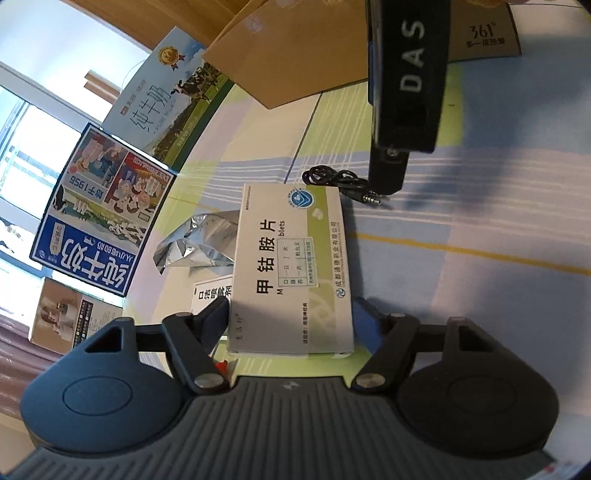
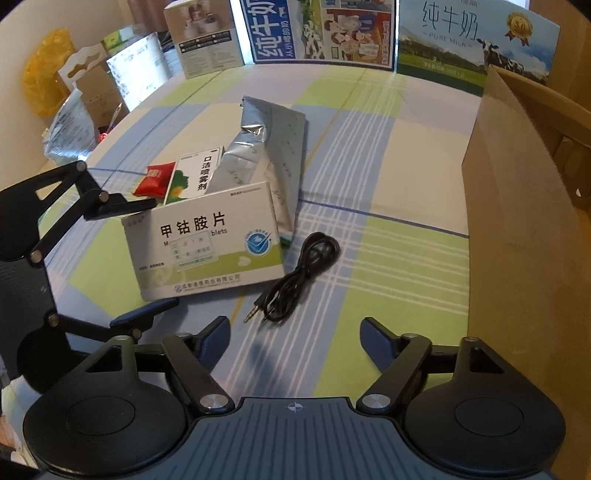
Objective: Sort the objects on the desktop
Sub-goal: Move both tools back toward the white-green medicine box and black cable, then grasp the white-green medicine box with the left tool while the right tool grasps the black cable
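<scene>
A white-and-green medicine box (image 1: pixel 291 269) lies tilted on a smaller spray box (image 2: pixel 192 177), right between the fingers of my left gripper (image 1: pixel 295 314). The left gripper is open, one finger along each long side of the box (image 2: pixel 207 243); one fingertip (image 1: pixel 221 306) touches its edge. A silver foil pouch (image 2: pixel 266 147) and a red sachet (image 2: pixel 155 179) lie just behind. A coiled black audio cable (image 2: pixel 299 280) rests on the cloth ahead of my right gripper (image 2: pixel 295 328), which is open and holds nothing. In the left wrist view the right gripper (image 1: pixel 388 173) hangs over the cable's plug (image 1: pixel 369 199).
A checked tablecloth (image 2: pixel 388 258) covers the table. A tall cardboard box (image 2: pixel 524 221) stands along the right side. Milk cartons (image 2: pixel 321 33) and a small printed box (image 2: pixel 207 40) line the far edge. Bags and packaging (image 2: pixel 70 122) are piled past the left edge.
</scene>
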Demonstrator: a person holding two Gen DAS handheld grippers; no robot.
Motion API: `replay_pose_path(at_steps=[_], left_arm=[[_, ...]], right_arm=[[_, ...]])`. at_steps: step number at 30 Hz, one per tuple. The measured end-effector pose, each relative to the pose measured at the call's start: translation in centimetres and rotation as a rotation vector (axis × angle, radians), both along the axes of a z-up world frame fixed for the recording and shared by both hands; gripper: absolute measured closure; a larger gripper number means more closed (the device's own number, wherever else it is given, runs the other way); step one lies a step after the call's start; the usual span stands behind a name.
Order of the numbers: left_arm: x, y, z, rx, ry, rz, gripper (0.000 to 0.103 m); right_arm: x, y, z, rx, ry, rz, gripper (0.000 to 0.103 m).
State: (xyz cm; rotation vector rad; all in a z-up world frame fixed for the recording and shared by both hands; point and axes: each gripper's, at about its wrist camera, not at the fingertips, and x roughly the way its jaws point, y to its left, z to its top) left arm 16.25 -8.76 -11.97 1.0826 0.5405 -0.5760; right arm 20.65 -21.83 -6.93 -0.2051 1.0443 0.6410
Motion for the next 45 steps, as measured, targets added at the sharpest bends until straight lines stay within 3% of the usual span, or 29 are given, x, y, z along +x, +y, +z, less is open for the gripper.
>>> replay_pose_path(at_steps=[12, 22, 24, 26, 28, 42, 45], left_arm=[[-1.3, 2.6, 2.4, -0.156, 0.072, 0.096, 0.036], [-3.1, 7.4, 3.9, -0.307, 0.187, 0.255, 0.036], [-3.2, 7.8, 3.8, -0.332, 0.201, 0.282, 0.035], [-3.2, 7.9, 3.6, -0.333, 0.216, 0.291, 0.035], [-3.3, 7.9, 3.4, -0.346, 0.222, 0.298, 0.034], [-1.2, 7.8, 2.6, -0.423, 0.282, 0.414, 0.029], [-1.3, 7.9, 3.0, -0.43, 0.292, 0.435, 0.036]], right_arm=[[1.2, 1.3, -1.2, 0.033, 0.027, -0.016, 0.043], [2.0, 3.4, -2.2, 0.029, 0.005, -0.045, 0.052], [1.9, 4.0, -2.2, -0.003, -0.025, -0.031, 0.057], [1.7, 4.5, -2.2, -0.037, -0.05, -0.008, 0.073], [1.4, 4.3, -2.3, -0.052, -0.05, 0.011, 0.081], [-5.3, 0.8, -0.8, -0.023, 0.09, 0.033, 0.083], [-6.3, 1.1, -0.8, -0.033, 0.104, 0.051, 0.083]])
